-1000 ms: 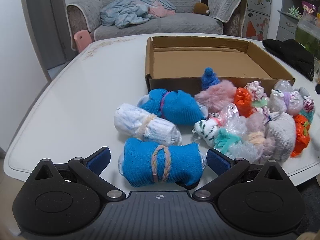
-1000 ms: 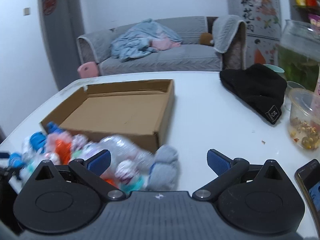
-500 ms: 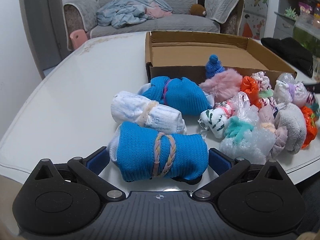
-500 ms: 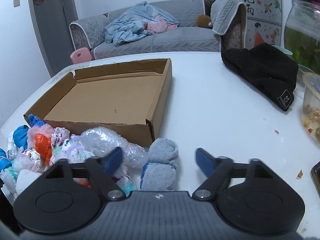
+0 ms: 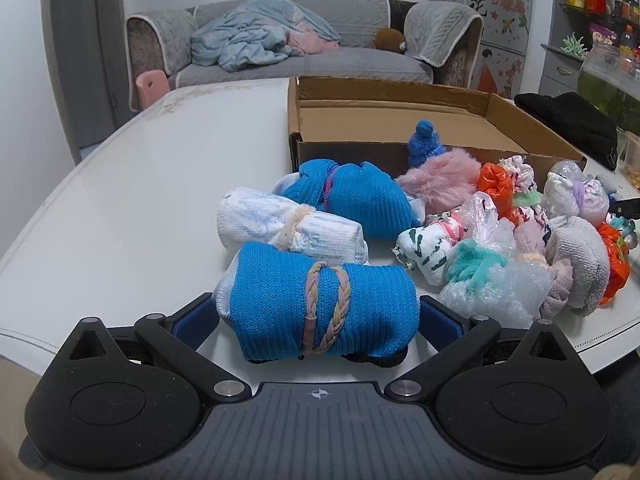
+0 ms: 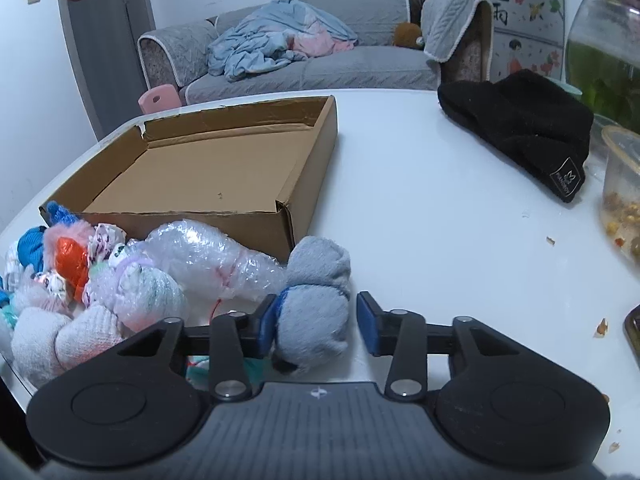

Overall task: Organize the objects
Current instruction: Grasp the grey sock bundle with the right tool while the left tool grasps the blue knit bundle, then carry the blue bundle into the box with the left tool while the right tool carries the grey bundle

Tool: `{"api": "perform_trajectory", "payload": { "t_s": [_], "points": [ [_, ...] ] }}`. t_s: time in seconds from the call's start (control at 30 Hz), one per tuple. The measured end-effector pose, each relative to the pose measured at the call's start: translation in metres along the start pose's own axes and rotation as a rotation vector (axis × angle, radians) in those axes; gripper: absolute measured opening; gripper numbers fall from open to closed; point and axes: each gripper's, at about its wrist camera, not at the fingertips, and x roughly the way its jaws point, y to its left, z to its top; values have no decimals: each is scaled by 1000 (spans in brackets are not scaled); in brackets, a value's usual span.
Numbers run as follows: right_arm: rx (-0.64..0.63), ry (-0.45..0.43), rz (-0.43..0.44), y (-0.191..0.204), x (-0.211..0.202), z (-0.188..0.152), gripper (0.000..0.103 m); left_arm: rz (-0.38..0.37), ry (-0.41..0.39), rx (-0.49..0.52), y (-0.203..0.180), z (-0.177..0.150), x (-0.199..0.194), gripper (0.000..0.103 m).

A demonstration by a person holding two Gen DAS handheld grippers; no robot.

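Note:
A blue knit roll (image 5: 320,310) tied with a braided band lies between the wide open fingers of my left gripper (image 5: 318,318); both pads are at its ends. Behind it lie a white roll (image 5: 288,230), a second blue roll (image 5: 356,196) and a pile of small bundles (image 5: 520,232). An empty cardboard box (image 5: 392,120) stands behind them and also shows in the right wrist view (image 6: 224,176). My right gripper (image 6: 316,326) is partly closed around a grey sock roll (image 6: 316,300); the left pad touches it, the right pad stands a little off.
A black beanie (image 6: 520,128) lies on the white table (image 6: 420,208) to the right. A plastic tub (image 6: 624,188) of food and a glass jar (image 6: 604,48) stand at the far right edge. A bubble-wrapped bundle (image 6: 208,256) lies left of the grey roll. A sofa is behind the table.
My left gripper moved forward so the blue roll sits between its fingers. My right gripper moved forward onto the grey sock roll and its fingers narrowed around it.

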Motion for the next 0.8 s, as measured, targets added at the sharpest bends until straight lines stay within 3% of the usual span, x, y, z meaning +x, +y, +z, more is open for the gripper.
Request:
{"api": "perform_trajectory", "payload": {
  "t_s": [0.13, 0.27, 0.63, 0.8],
  "points": [
    [-5, -17, 8, -2, -2, 0, 31, -4, -29, -2, 1, -3, -2, 98],
    [-25, -33, 3, -1, -5, 1, 30, -6, -53, 6, 2, -3, -6, 82],
    [-27, -62, -13, -8, -16, 6, 30, 3, -44, 16, 9, -9, -17, 78],
    [-43, -88, -21, -10, -22, 14, 30, 2, -77, 32, 13, -8, -37, 78]
  ]
}}
